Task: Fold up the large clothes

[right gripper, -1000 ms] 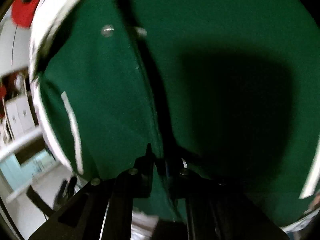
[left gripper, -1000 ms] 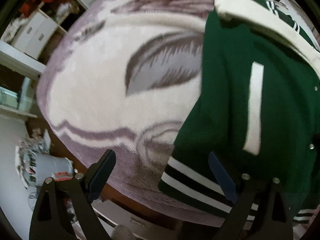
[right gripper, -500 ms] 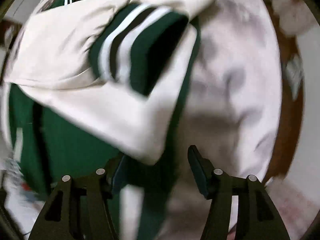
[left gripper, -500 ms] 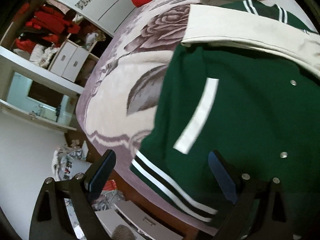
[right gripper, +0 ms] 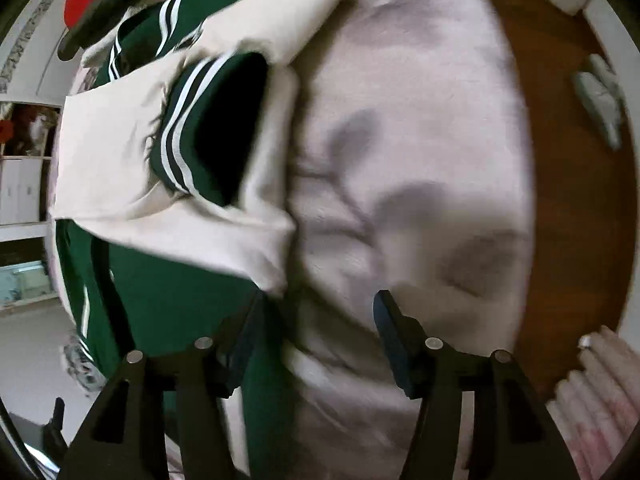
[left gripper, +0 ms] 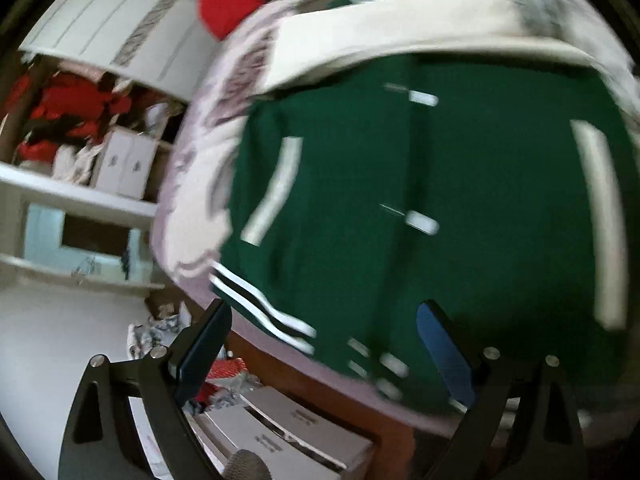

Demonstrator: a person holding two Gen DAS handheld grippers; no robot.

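While just opening, right claw [right gripper: 316, 332] apart and empty above green jacket [right gripper: 172, 292]; left claw [left gripper: 324, 348] wide, empty.

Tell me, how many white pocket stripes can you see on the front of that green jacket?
2. One pocket stripe slants across the left half of the green jacket; the other runs near the view's right edge. The picture is blurred, and the cream sleeve could hide more.

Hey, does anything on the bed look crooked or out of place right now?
Only slightly: the jacket's cream sleeve lies folded slantwise across its green body, striped cuff gaping open. The frames are blurred, so finer flaws can't be judged.
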